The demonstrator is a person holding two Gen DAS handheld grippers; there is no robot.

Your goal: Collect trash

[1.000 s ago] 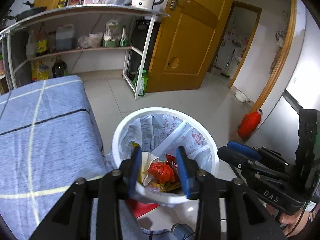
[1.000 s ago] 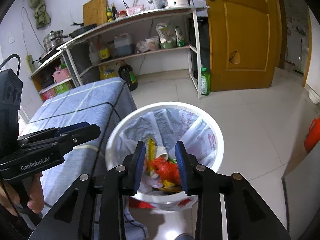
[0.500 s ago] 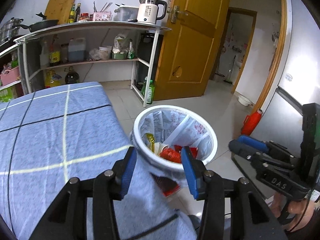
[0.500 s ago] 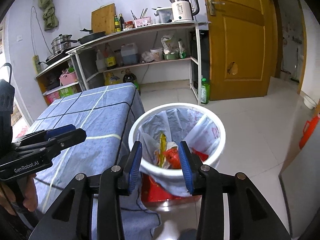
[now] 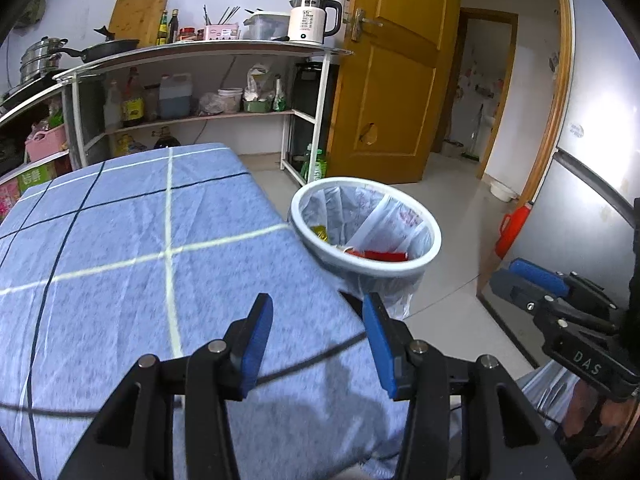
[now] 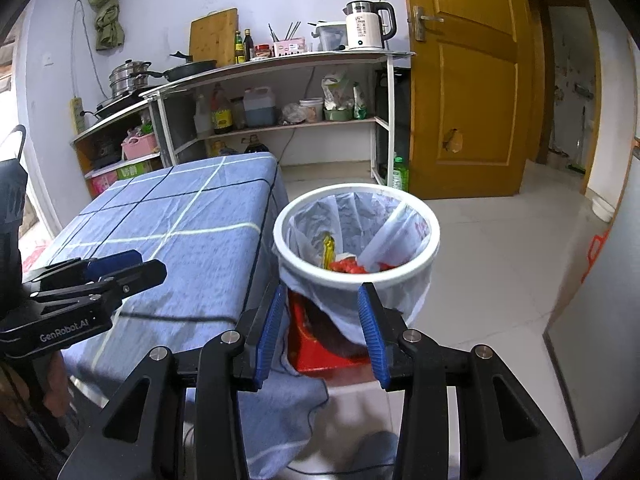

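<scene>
A white trash bin (image 5: 434, 236) lined with a plastic bag stands beside the blue checked table (image 5: 120, 248); it also shows in the right wrist view (image 6: 400, 276). Red and yellow wrappers (image 6: 348, 266) lie inside it; they also show in the left wrist view (image 5: 376, 255). My left gripper (image 5: 318, 340) is open and empty, above the table's near right corner, short of the bin. My right gripper (image 6: 322, 326) is open and empty, just in front of the bin. Each gripper shows in the other's view: the right one (image 5: 520, 276), the left one (image 6: 132, 266).
A red stool or box (image 6: 320, 354) sits under the bin. A white shelf rack (image 5: 200, 80) with bottles, pans and a kettle (image 5: 312, 20) stands behind the table. A yellow door (image 5: 392, 80), a red jug (image 5: 512, 228) and a grey cabinet (image 5: 592, 208) are on the right.
Both grippers have pulled back and up from over the bin. The left one has swung left, over the table; both stay open and empty.
</scene>
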